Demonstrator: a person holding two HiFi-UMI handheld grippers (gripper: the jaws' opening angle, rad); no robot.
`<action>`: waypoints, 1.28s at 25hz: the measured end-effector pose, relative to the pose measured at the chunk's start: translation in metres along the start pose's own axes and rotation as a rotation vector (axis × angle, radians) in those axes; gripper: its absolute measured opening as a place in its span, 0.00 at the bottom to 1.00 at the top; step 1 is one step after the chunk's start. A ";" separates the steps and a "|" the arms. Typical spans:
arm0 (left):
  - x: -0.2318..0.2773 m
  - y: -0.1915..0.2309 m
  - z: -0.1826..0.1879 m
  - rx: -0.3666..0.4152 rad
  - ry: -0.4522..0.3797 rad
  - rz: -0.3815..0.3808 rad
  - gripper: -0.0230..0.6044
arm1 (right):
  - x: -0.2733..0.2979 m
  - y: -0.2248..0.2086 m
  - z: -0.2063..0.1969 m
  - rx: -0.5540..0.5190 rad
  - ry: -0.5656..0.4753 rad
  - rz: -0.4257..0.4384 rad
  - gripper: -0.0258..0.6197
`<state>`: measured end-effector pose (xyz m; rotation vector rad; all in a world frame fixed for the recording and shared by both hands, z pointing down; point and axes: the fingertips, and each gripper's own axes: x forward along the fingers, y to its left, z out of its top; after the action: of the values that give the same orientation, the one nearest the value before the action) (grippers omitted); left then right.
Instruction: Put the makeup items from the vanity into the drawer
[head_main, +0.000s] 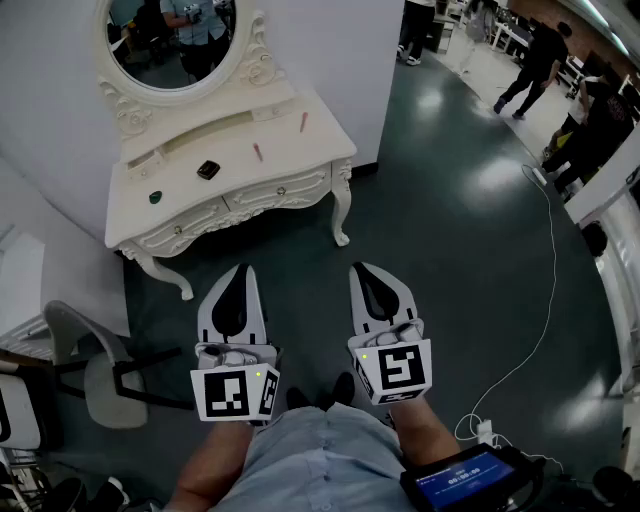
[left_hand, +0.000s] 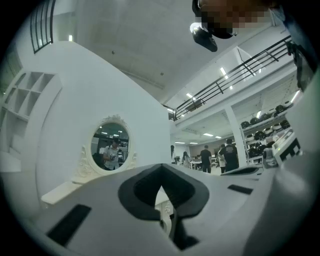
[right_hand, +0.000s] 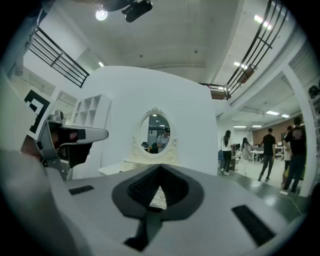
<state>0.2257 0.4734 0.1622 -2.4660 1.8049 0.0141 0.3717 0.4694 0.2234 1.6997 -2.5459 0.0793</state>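
Altogether, four makeup items (head_main: 208, 170) on one vanity (head_main: 300, 157)

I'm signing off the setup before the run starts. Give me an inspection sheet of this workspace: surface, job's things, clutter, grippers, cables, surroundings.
Surface: white vanity, drawers look shut.
Job's things: black compact, small dark green item, pink stick and second pink stick, all on the vanity top.
Clutter: nothing seen.
Grippers: left gripper and right gripper both shut, empty, short of the vanity.
Cables: white cable on the floor at right.
Surroundings: grey chair at left; people walking beyond.
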 end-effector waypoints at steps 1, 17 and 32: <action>0.002 -0.002 0.000 0.001 0.000 0.002 0.04 | 0.001 -0.003 0.000 -0.003 0.000 0.005 0.04; 0.022 -0.026 -0.033 -0.009 0.080 0.056 0.04 | 0.019 -0.043 -0.035 0.052 0.067 0.064 0.04; 0.168 0.071 -0.066 -0.037 0.059 0.044 0.04 | 0.198 -0.052 -0.039 0.024 0.103 0.076 0.04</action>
<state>0.2066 0.2878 0.2138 -2.4759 1.8992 -0.0225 0.3458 0.2703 0.2811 1.5630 -2.5436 0.1971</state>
